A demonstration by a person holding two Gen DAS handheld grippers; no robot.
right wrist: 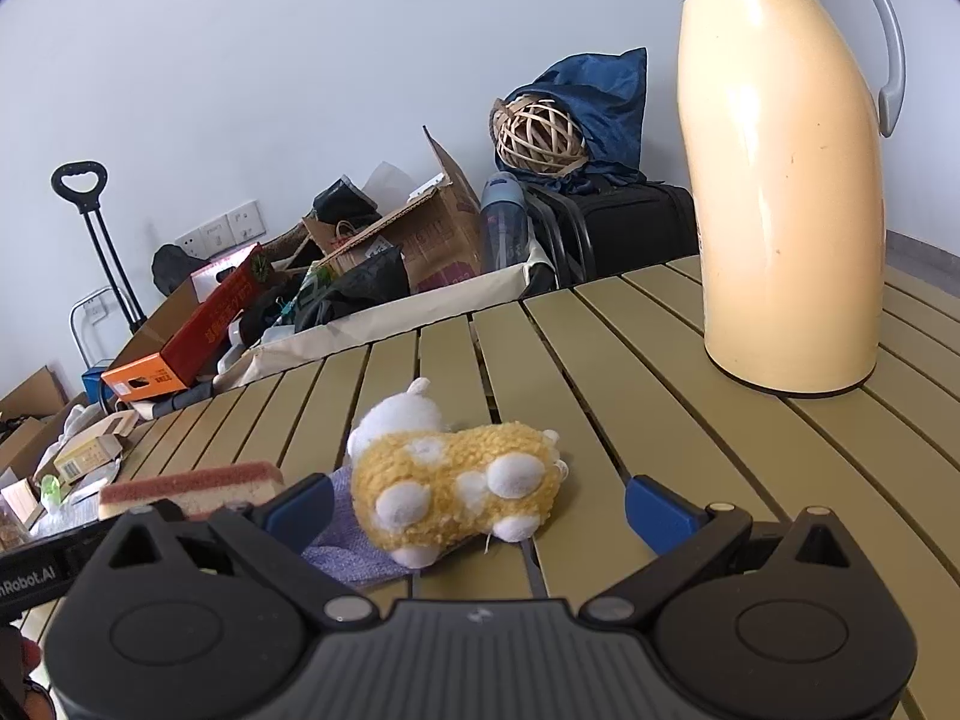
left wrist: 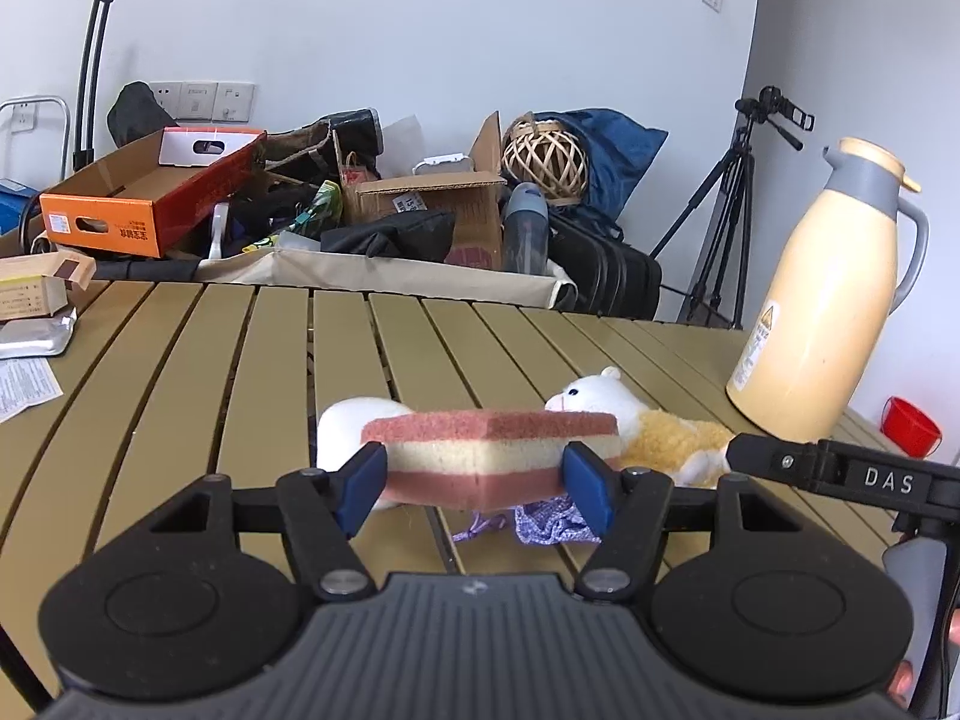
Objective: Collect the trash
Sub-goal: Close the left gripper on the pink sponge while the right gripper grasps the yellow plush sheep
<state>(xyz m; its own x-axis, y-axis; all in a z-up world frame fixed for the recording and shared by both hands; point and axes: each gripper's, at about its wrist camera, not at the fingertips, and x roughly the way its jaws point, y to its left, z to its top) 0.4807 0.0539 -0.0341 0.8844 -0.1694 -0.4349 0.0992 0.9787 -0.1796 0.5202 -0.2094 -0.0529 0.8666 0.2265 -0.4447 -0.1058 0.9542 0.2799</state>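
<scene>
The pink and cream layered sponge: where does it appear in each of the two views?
Left wrist view: pink and cream layered sponge, low centre, clamped between the left gripper pads.
Right wrist view: sponge, low left, partly behind that gripper's body.
Shared landmark: yellow and white plush toy, just beyond it on the slatted table.

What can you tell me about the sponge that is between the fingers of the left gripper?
The sponge is a rectangular block in three layers: a rough pink scouring layer on top, pale yellow foam in the middle, pink again below. It lies flat and level, held off the slatted table by the left gripper, whose blue pads press on its two short ends. Behind it lies a plush toy.
</scene>
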